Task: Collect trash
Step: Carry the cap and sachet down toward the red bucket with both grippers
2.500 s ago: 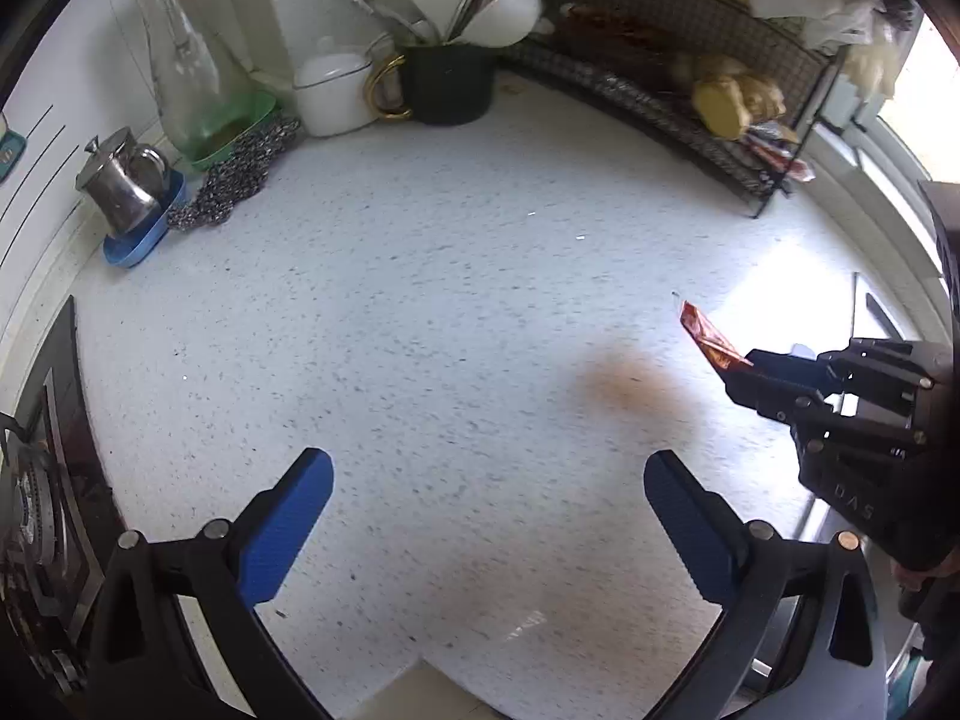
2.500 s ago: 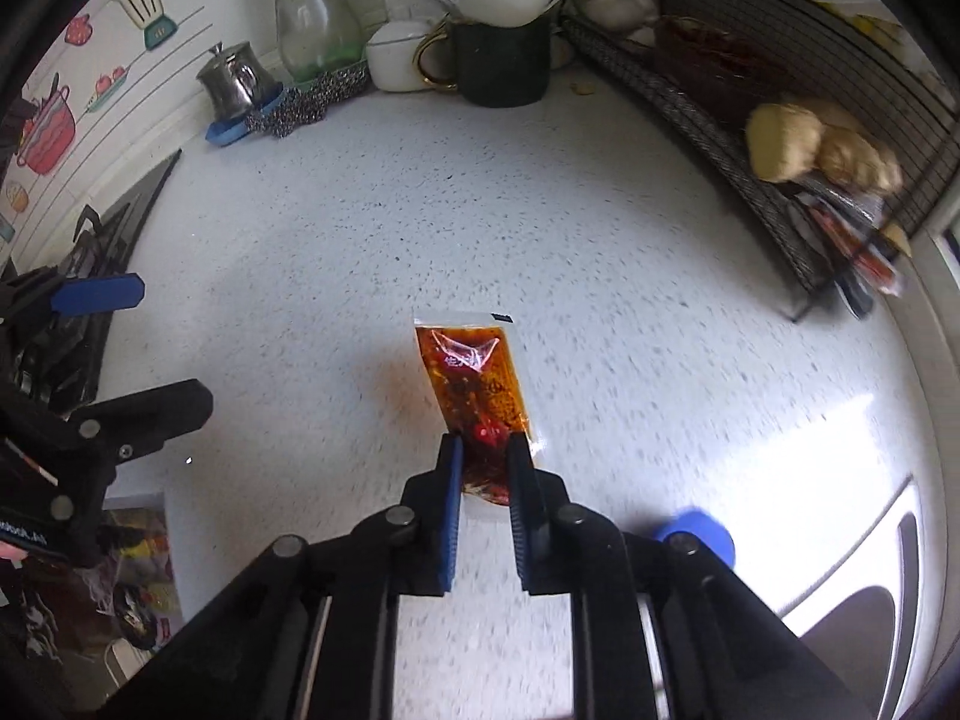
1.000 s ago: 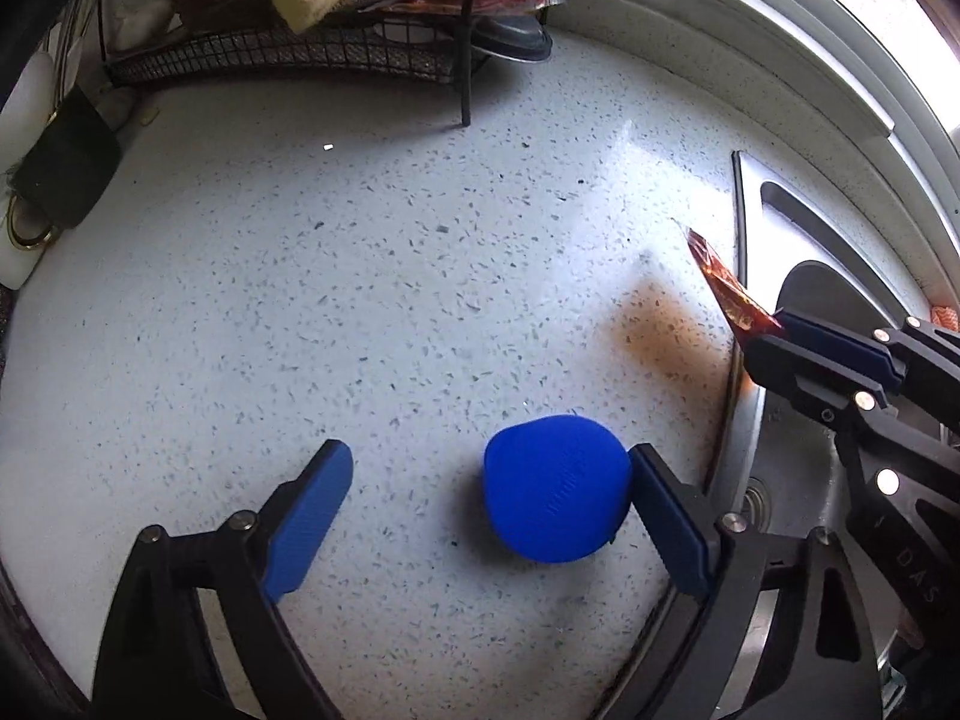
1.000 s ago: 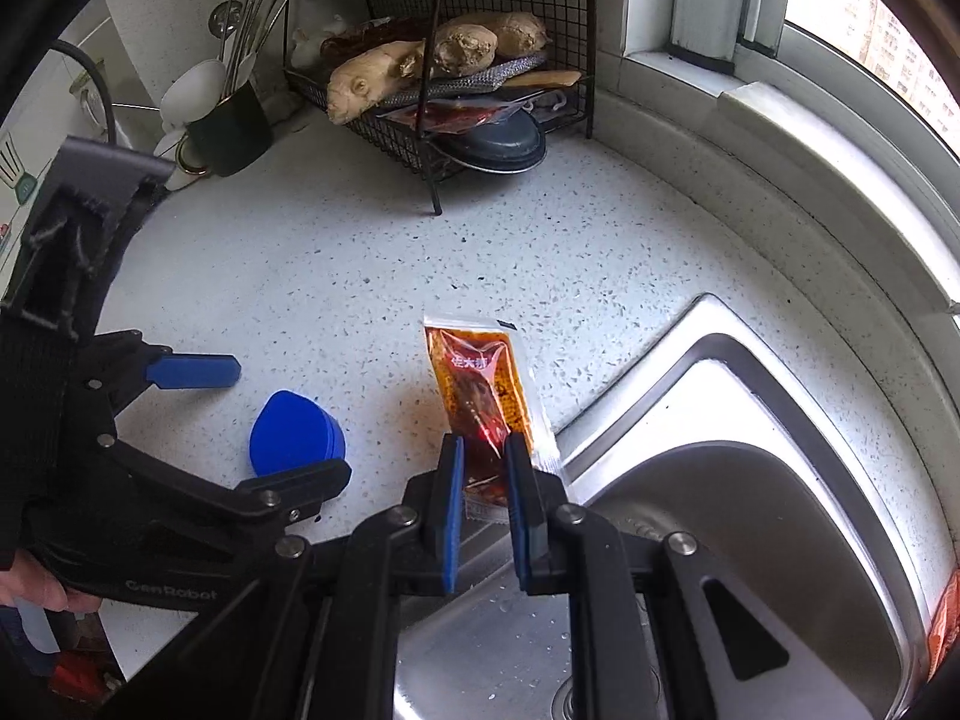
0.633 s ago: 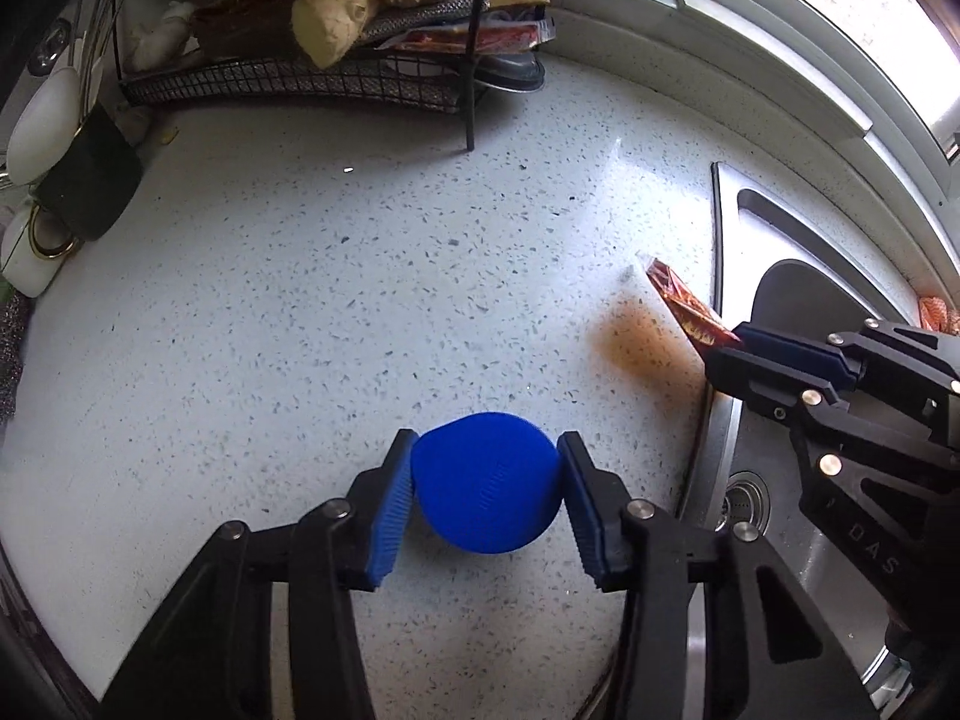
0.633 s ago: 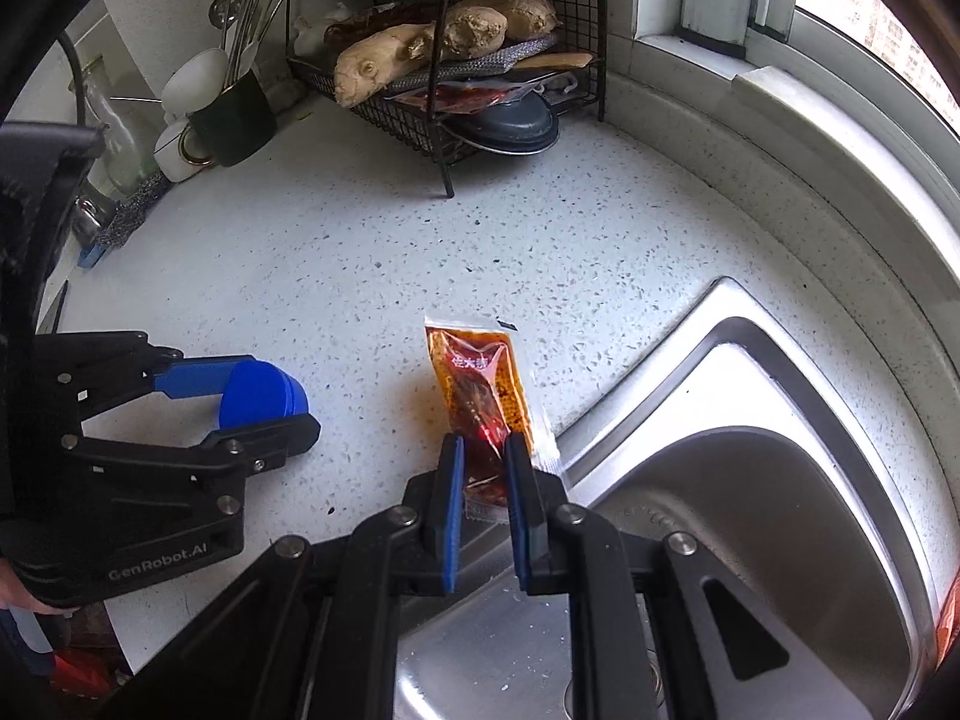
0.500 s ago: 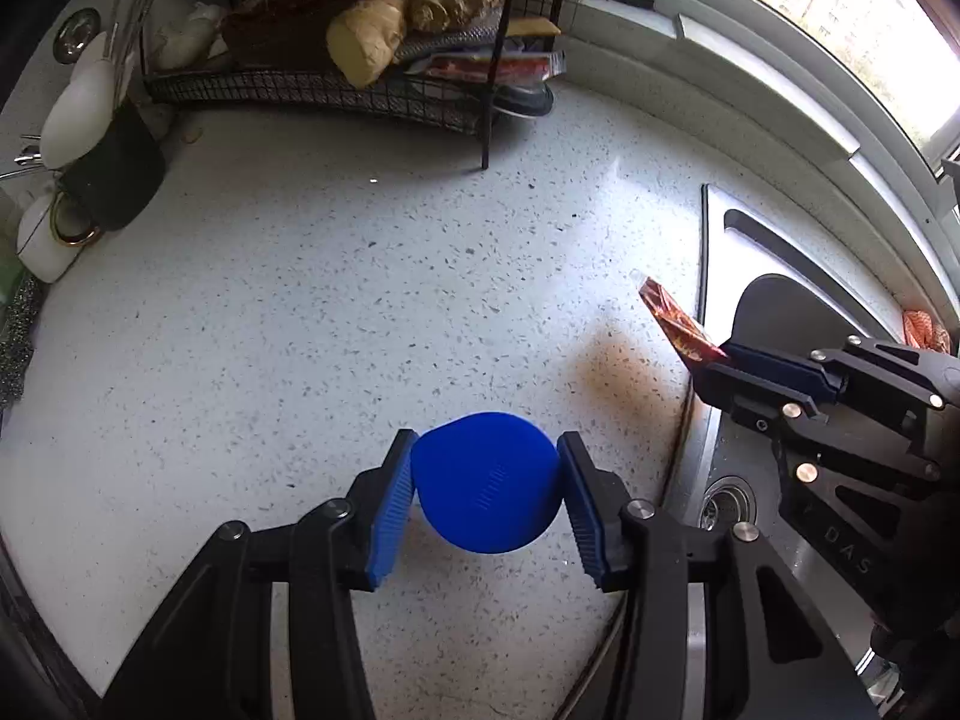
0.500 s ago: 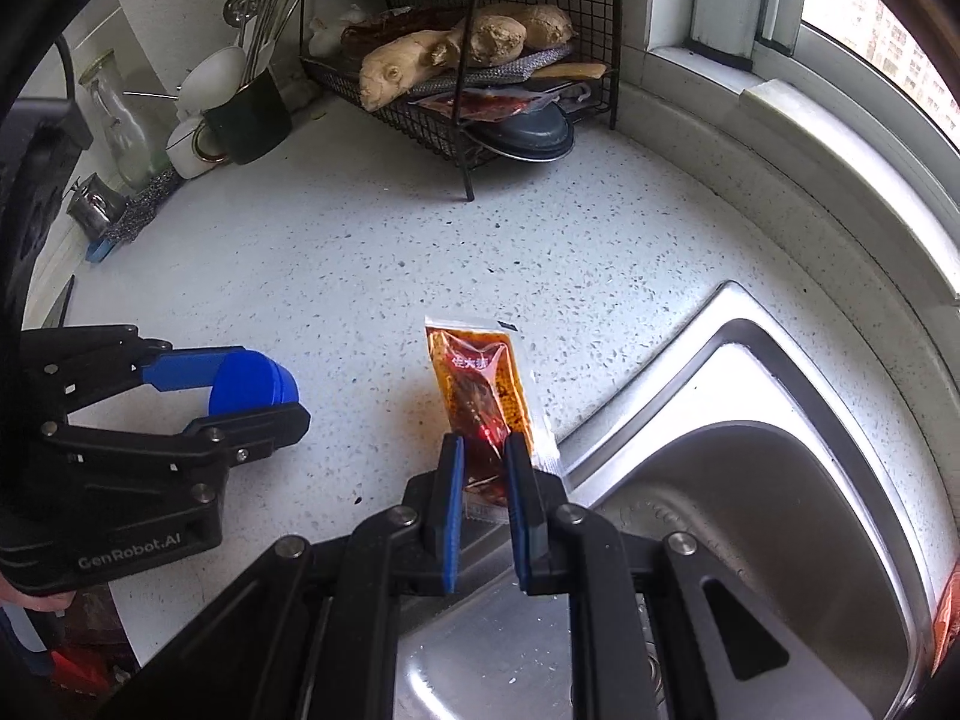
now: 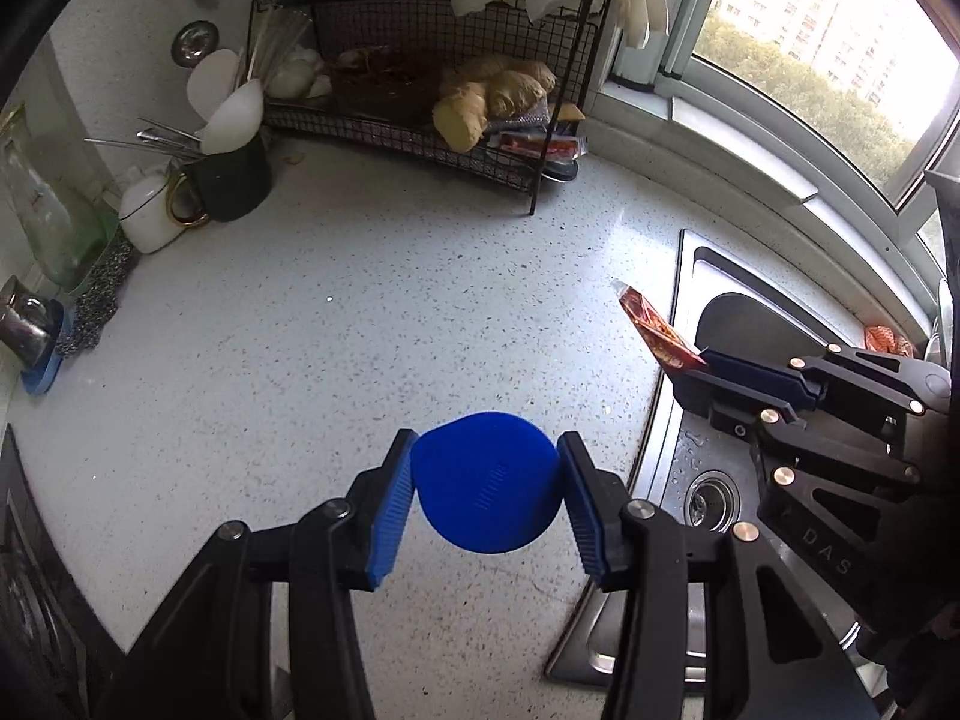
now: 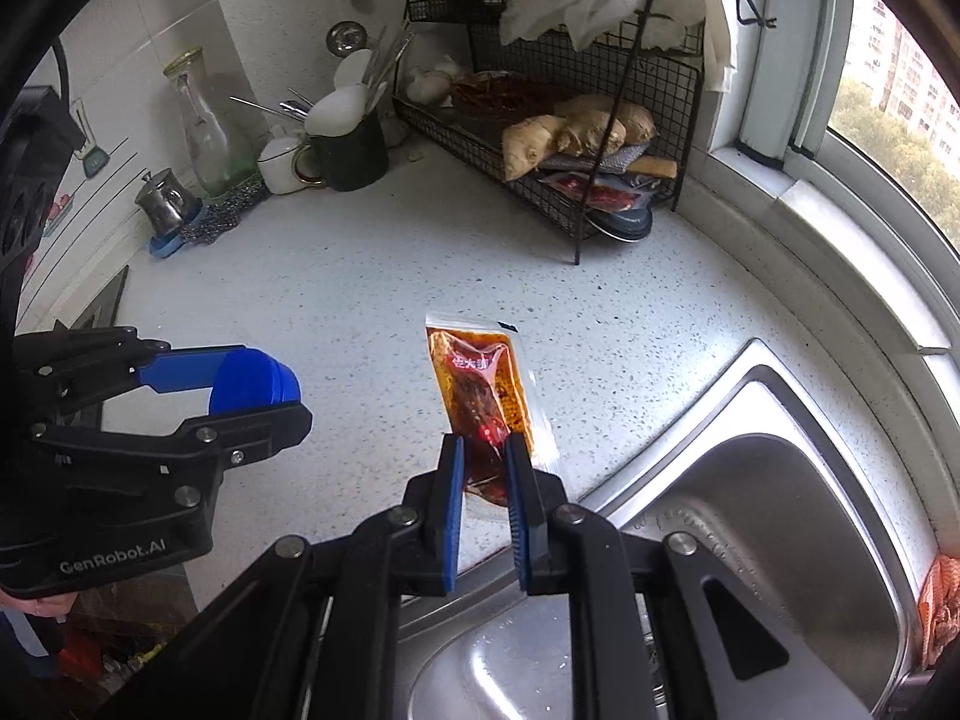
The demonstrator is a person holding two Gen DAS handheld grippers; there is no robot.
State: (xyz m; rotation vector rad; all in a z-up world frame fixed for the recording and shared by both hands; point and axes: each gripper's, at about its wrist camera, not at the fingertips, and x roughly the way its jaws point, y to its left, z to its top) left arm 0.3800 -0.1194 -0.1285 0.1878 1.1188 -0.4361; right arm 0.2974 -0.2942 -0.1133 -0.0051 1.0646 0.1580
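A round blue cap (image 9: pixel 487 489) hangs above the speckled white counter, with my left gripper (image 9: pixel 486 489) shut on its two sides. The right wrist view shows the same blue cap (image 10: pixel 255 383) at the left, held in the left gripper (image 10: pixel 240 390). A clear sauce packet (image 10: pixel 480 390) full of red-brown oily sauce sticks out forward from my right gripper (image 10: pixel 485 480), which is shut on its near end. In the left wrist view the sauce packet (image 9: pixel 651 330) points up and left from the right gripper (image 9: pixel 696 363), over the sink's edge.
A steel sink (image 10: pixel 750 540) with a drain (image 9: pixel 708 495) lies at the right. At the back stand a black wire rack (image 9: pixel 480 138) with ginger, a dark utensil mug (image 9: pixel 231 180), a glass bottle (image 10: pixel 207 138) and a small steel pot (image 10: pixel 162 204). An orange cloth (image 10: pixel 939 606) lies beside the sink.
My left gripper closed on the blue cap and lifted it off the counter. Both grippers rose and drew back, so more of the rack and window shows. The right kept its packet.
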